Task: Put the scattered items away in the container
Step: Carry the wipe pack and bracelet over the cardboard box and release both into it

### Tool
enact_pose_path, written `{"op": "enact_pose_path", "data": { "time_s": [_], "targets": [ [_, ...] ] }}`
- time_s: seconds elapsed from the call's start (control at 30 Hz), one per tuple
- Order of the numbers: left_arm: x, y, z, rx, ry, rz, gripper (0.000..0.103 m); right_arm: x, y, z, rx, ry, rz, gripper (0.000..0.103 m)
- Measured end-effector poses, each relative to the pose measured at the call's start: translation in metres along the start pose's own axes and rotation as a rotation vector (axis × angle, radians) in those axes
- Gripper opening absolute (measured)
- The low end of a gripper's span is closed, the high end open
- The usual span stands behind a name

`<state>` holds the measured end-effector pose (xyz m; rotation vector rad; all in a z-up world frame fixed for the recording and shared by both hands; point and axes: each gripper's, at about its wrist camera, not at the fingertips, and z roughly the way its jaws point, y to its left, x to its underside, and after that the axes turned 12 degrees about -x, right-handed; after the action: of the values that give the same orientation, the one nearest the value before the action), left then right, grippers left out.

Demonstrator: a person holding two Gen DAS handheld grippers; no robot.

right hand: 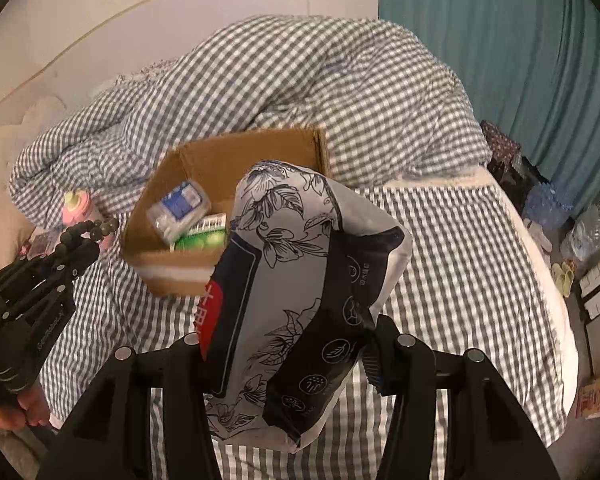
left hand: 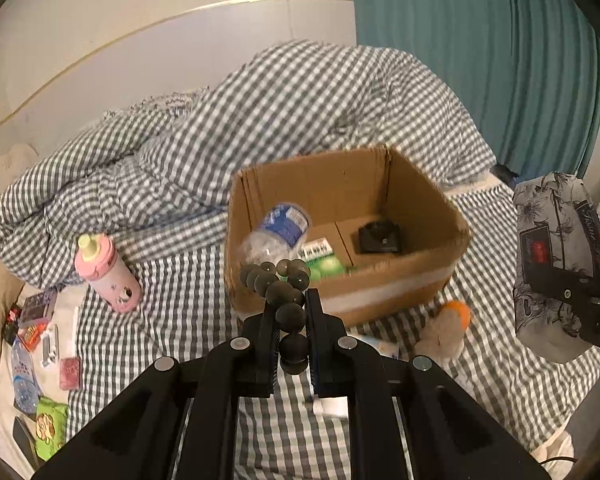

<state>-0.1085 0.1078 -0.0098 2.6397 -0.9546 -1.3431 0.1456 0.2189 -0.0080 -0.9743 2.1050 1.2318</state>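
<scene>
An open cardboard box (left hand: 424, 276) stands on the checked bed, also in the right wrist view (right hand: 168, 268). It holds a plastic water bottle (left hand: 278, 232), a green packet (left hand: 324, 264) and a small black device (left hand: 380, 236). My left gripper (left hand: 290, 320) is shut on a black beaded string (left hand: 278, 280), just before the box's near wall. My right gripper (right hand: 288, 352) is shut on a floral grey-and-black tissue pack (right hand: 292, 280), held above the bed right of the box; the pack also shows in the left wrist view (left hand: 552, 248).
A pink bottle (left hand: 106, 272) lies left of the box. Small packets, cards and a green snack bag (left hand: 50, 424) lie at the bed's left edge. A plush toy (left hand: 446, 332) lies in front of the box. A rumpled checked duvet (left hand: 260, 120) lies behind. The floor with clutter (right hand: 580, 248) is at the right.
</scene>
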Motion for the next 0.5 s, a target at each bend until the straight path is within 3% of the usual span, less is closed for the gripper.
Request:
{"op": "enact_pose_path", "data": {
  "time_s": [0.23, 0.5],
  "targets": [
    [-0.034, -0.005, 0.009, -0.005, -0.03, -0.006, 0.011, -0.032, -0.01, 0.015, 0.0, -0.012, 0.002, 0.05],
    [-0.054, -0.015, 0.045, -0.005, 0.02, -0.026, 0.011, -0.059, -0.017, 0.054, -0.014, 0.003, 0.006, 0.05]
  ]
}}
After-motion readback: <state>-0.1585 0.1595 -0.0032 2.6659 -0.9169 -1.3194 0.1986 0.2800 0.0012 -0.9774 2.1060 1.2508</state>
